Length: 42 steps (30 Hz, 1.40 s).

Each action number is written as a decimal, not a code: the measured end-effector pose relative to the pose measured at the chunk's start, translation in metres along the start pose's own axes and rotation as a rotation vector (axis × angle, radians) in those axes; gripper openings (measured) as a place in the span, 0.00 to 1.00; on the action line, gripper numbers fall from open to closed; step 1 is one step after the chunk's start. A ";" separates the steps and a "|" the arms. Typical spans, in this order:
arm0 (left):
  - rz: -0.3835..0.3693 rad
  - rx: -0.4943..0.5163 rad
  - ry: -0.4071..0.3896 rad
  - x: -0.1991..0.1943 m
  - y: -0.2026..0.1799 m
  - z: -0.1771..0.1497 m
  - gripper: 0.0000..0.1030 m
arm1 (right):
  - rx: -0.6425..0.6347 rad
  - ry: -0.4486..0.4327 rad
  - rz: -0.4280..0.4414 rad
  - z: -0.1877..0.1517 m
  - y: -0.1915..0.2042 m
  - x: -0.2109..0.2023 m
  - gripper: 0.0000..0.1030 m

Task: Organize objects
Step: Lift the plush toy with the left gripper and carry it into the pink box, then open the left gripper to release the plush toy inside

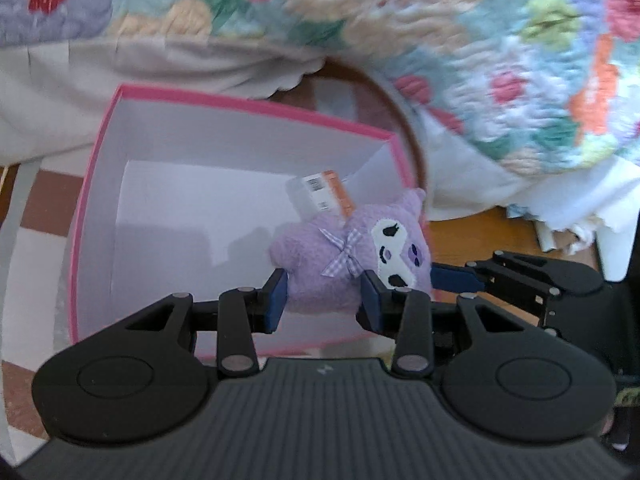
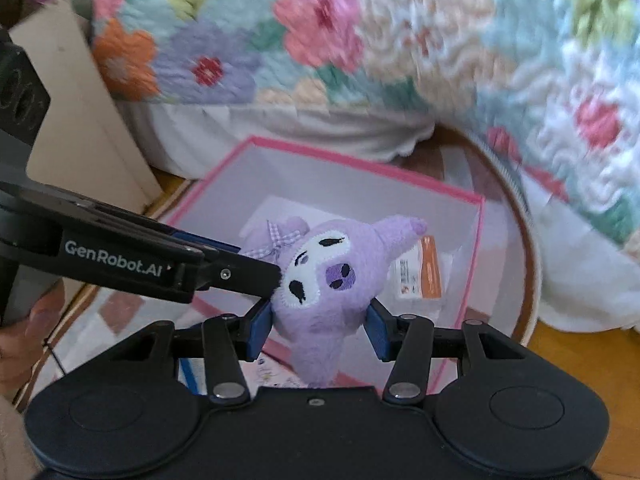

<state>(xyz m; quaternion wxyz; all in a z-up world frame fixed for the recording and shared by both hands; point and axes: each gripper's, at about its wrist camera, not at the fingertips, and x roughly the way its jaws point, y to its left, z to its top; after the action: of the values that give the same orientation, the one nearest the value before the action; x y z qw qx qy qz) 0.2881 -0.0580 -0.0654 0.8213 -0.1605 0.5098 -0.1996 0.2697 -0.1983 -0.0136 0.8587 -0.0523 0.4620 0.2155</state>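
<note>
While the left gripper (image 1: 324, 296) and right gripper (image 2: 318, 330) each clench the soft, light purple plush toy (image 1: 352, 256) over the pink-rimmed white cardboard box (image 1: 96, 160), its squashy body looks the safest hold.

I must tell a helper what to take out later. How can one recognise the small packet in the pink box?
Find the pink-rimmed box with white inside, below the flowered quilt. A purple plush toy hangs over it, gripped by both grippers. The packet lies on the box floor behind the toy: flat, white, with an orange stripe and a barcode.
</note>
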 end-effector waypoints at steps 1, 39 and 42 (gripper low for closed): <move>0.007 -0.007 0.009 0.007 0.004 0.001 0.37 | 0.010 0.012 -0.001 0.000 -0.003 0.010 0.54; 0.058 -0.017 0.103 0.061 0.022 0.000 0.39 | 0.056 0.120 -0.062 -0.004 -0.020 0.051 0.59; 0.059 0.021 0.089 0.037 0.012 0.000 0.45 | 0.100 0.063 -0.034 -0.009 -0.024 0.029 0.59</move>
<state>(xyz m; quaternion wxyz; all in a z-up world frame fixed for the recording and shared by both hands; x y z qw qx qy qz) 0.3044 -0.0660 -0.0996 0.8050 -0.1281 0.5481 -0.1876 0.2870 -0.2135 -0.0451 0.8490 -0.0239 0.4979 0.1755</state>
